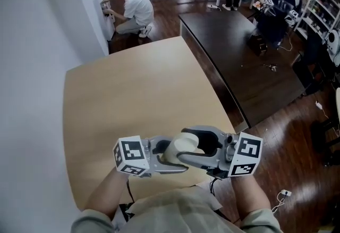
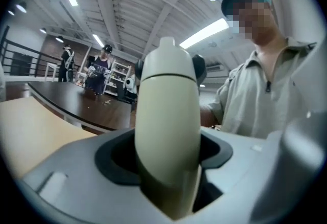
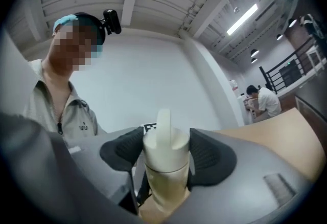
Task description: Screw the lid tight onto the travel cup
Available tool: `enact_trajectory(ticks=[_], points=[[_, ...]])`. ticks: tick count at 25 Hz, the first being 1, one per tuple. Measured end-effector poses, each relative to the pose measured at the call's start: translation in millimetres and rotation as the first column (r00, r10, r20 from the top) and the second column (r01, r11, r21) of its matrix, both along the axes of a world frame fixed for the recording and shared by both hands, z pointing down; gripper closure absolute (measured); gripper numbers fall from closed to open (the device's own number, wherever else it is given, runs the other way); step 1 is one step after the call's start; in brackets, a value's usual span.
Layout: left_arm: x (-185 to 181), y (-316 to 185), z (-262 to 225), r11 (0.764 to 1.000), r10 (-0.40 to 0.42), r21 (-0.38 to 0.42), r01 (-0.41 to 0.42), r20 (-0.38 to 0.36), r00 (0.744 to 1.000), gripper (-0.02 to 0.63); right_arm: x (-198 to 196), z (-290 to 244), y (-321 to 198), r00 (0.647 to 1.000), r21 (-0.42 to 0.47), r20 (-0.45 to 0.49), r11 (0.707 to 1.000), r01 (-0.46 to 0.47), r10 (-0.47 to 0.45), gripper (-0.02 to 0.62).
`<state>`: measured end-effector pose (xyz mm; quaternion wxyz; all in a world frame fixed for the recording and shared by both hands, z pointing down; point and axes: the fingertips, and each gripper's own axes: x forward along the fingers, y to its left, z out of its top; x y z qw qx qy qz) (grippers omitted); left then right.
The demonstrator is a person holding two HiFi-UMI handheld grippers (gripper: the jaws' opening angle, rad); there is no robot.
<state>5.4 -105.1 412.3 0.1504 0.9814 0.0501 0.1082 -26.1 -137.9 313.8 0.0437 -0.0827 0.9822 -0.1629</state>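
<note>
Cup (image 1: 183, 151) looks light, stiff, slick plastic. L gripper (image 2: 166, 166) jaws clamp its body, R gripper (image 3: 164, 155) jaws pinch lid (image 3: 164, 141); keep both holds.

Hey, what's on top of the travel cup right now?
A cream lid with an upright tab, clamped by the right gripper. Whether its threads are fully seated cannot be seen; the lid's own skirt covers them.

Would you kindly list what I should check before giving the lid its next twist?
1. Grip of left gripper on travel cup body: ok.
2. Pads of right gripper pressed on lid: ok.
3. Lid in line with the cup: ok.
4. Lid screwed fully home: cannot tell.
5. Cup held in the air over the table: ok.
</note>
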Motion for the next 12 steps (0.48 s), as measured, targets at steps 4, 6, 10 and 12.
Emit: enact_trajectory(ticks=[4, 6, 10, 12], points=[[5, -31, 6, 0.98, -0.196, 0.042, 0.194, 0.049, 0.979, 0.29, 8, 4, -26, 0.984, -0.048, 0.013, 0.983, -0.176, 0.176, 0.314], [4, -51, 13, 0.94, -0.335, 0.094, 0.326, 0.101, 0.937, 0.29, 12, 9, -41, 0.962, -0.07, 0.005, 0.96, -0.272, 0.273, 0.314], [2, -80, 28, 0.813, -0.577, 0.229, 0.535, 0.197, 0.793, 0.29, 19, 23, -64, 0.895, -0.128, -0.023, 0.886, -0.445, 0.446, 0.314], [-3, -91, 35, 0.743, -0.664, 0.302, 0.597, 0.22, 0.715, 0.29, 20, 31, -73, 0.858, -0.16, -0.04, 0.844, -0.512, 0.512, 0.314]])
